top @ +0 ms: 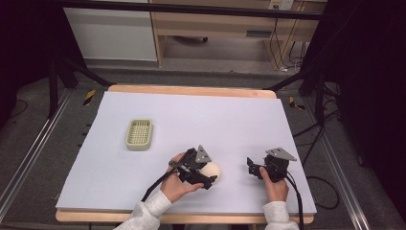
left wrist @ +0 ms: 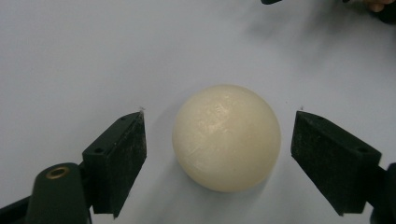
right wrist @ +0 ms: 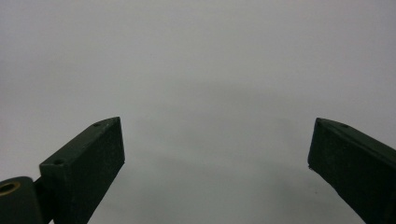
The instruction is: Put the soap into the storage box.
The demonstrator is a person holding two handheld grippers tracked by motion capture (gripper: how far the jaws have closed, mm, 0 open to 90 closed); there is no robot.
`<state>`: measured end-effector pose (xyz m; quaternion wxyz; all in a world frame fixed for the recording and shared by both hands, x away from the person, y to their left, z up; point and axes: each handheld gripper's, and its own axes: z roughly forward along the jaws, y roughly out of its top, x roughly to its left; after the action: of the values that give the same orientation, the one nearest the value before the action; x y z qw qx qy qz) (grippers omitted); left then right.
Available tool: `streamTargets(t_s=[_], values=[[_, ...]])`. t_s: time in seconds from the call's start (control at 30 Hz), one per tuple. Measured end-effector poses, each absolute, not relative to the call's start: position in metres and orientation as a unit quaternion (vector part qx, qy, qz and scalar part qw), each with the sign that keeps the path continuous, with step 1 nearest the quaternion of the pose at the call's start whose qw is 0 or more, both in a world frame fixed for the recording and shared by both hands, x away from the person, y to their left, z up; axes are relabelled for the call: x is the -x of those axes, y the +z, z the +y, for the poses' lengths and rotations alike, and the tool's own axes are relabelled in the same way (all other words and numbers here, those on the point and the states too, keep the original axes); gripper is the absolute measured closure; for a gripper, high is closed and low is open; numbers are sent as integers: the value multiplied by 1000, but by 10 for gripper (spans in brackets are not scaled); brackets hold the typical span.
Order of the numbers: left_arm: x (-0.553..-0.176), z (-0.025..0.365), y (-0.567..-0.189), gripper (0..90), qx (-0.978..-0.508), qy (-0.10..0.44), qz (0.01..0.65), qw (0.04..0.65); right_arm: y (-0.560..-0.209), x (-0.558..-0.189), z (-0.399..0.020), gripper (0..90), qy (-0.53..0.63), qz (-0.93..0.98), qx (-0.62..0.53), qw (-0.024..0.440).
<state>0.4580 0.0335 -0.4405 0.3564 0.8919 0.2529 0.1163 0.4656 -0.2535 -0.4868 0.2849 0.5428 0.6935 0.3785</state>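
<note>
- The cream ball [left wrist: 227,137] rests on the lilac tabletop [top: 143,182], straight between the left gripper [left wrist: 219,135]'s fingers [left wrist: 122,154], with a gap on each side; nothing is gripped.
- Being round, it has no long axis to line up with.
- The left gripper [top: 207,176] lies low and level at the ball [top: 213,170]; the left hand [top: 177,184] is far nearer.
- The right gripper [top: 253,167] sits well apart, its fingers [right wrist: 88,168] spread and empty.
- The green basket [top: 139,134] stands further off, to the left.

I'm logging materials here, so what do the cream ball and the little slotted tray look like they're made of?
The cream ball looks like wax, soap or matte plastic: a smooth surface with a soft sheen and faint scuffs; the look leaves it open. The slotted tray looks like moulded pale green plastic, with uniform colour, rounded corners and a ribbed floor.
</note>
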Motion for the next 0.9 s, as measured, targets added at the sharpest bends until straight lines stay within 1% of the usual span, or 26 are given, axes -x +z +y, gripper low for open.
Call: streamTargets(t_s=[0.53, 0.9], values=[[-464, 24, -453, 175, -903, 109, 246, 334, -487, -466, -254, 41, 378, 694, -543, 285], [-466, 18, -459, 199, -910, 103, 241, 321, -487, -466, -254, 41, 379, 694, -543, 285]])
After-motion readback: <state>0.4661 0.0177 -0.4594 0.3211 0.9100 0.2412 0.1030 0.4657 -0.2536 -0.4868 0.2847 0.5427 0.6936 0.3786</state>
